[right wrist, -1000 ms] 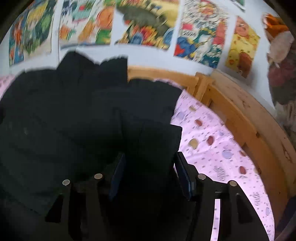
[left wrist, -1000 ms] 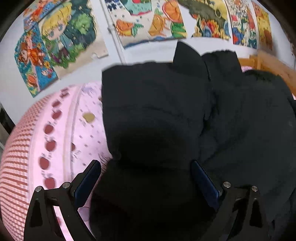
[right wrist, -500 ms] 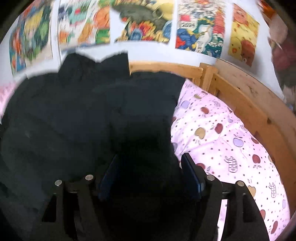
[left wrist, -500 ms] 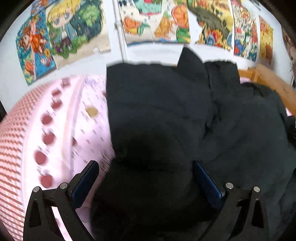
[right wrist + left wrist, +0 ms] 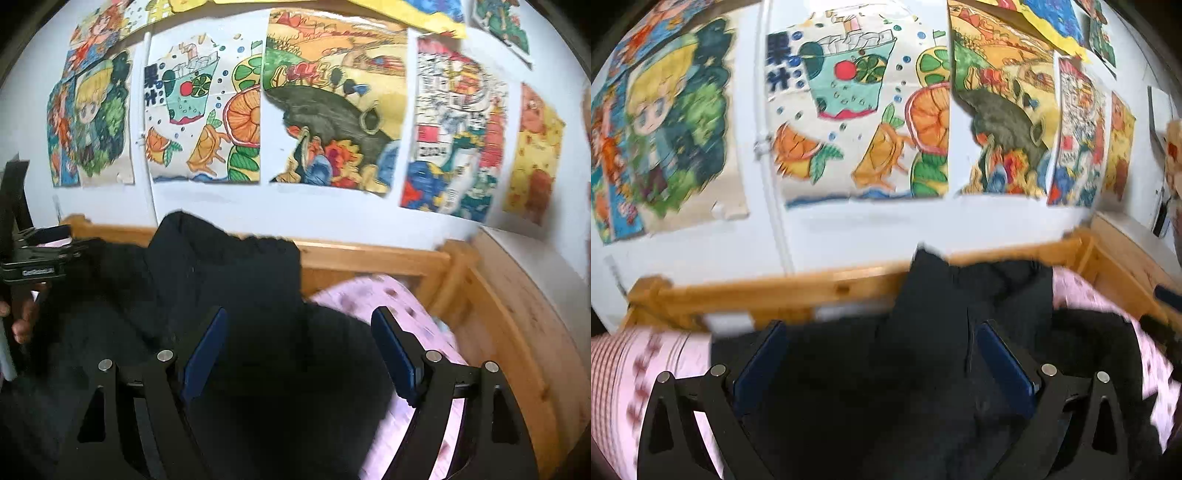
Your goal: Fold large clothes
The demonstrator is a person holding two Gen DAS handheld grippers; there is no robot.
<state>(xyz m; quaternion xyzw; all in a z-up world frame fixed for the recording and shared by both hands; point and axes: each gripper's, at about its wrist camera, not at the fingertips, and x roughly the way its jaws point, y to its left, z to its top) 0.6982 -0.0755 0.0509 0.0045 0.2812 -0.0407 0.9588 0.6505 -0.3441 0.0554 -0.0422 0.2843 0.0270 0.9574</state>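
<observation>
A large black garment (image 5: 923,362) lies on a bed with a pink patterned sheet (image 5: 635,369); it also fills the lower part of the right wrist view (image 5: 240,332). My left gripper (image 5: 882,358) is open, jaws wide apart, low over the garment. My right gripper (image 5: 299,347) is open, jaws wide apart, over the garment's right side. The left gripper's body and the hand holding it show at the left edge of the right wrist view (image 5: 29,266). Black cloth lies between both jaw pairs; no grip shows.
A wooden bed frame (image 5: 498,332) runs along the back and right side. The white wall behind carries several colourful drawings (image 5: 849,110). Pink sheet (image 5: 406,314) shows to the right of the garment.
Both views have tilted up and moved toward the wall; the posters and wooden rail now fill the top. The right jaws have opened wider. The left jaws stay open.
</observation>
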